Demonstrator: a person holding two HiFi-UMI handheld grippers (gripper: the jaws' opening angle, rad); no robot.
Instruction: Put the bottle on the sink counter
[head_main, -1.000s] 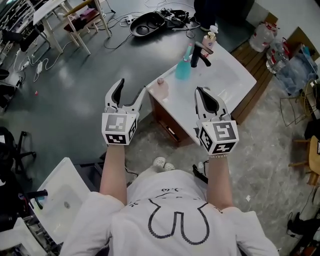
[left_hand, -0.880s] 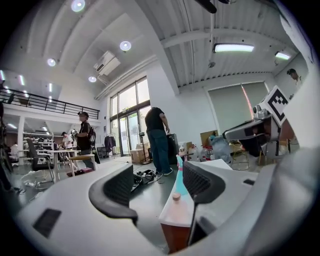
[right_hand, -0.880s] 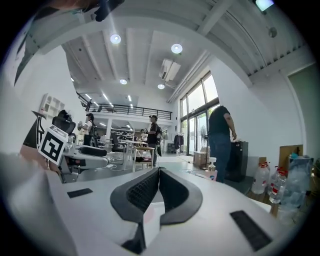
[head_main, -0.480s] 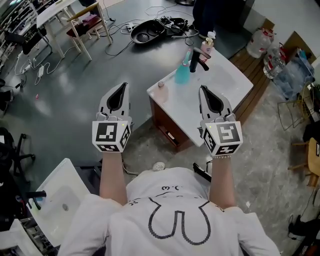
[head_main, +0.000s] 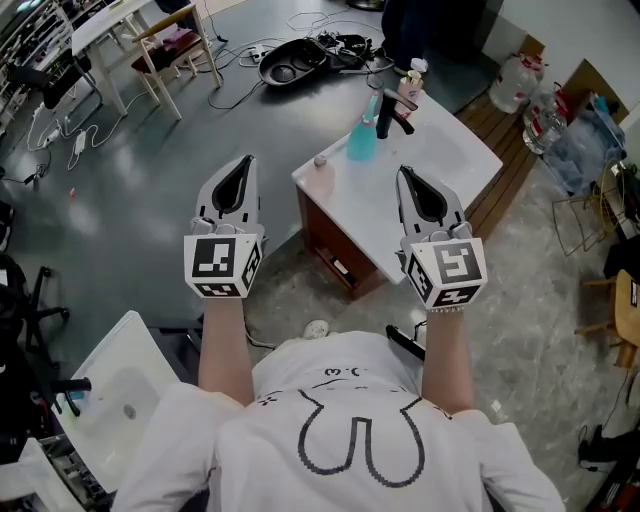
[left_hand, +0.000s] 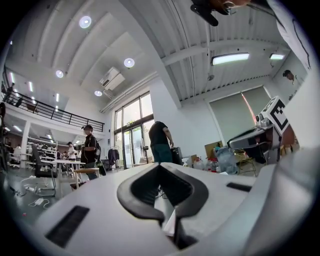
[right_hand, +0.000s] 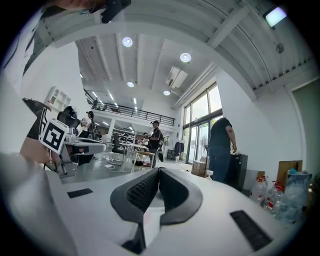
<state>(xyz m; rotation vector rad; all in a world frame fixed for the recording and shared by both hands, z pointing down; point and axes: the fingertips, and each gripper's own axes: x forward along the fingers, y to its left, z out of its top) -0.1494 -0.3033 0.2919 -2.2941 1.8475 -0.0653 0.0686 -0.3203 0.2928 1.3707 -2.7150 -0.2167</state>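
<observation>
Holding left gripper (head_main: 245, 165) and right gripper (head_main: 405, 178) pressed together, empty, near sink counter (head_main: 350, 205). Blue bottle (head_main: 360, 140) upright there; avoid toppling it.

head view: steeply down over sink counter (head_main: 350, 200) | gripper views: level, forward; share standing person (left_hand: 161, 145)

The left gripper (head_main: 243, 162) at 10 o'clock and the right gripper (head_main: 404, 174) at 2 o'clock are white with black jaw pads, each carrying a cube of black-and-white square markers. The sink counter (head_main: 455, 165) is white on top and reddish-brown below. At 12 o'clock stand a teal bottle (head_main: 361, 140), a pale pink bottle (head_main: 320, 173) and a black tap (head_main: 386, 112). The shirt (head_main: 350, 400) at 6 o'clock is white with a black dotted outline
</observation>
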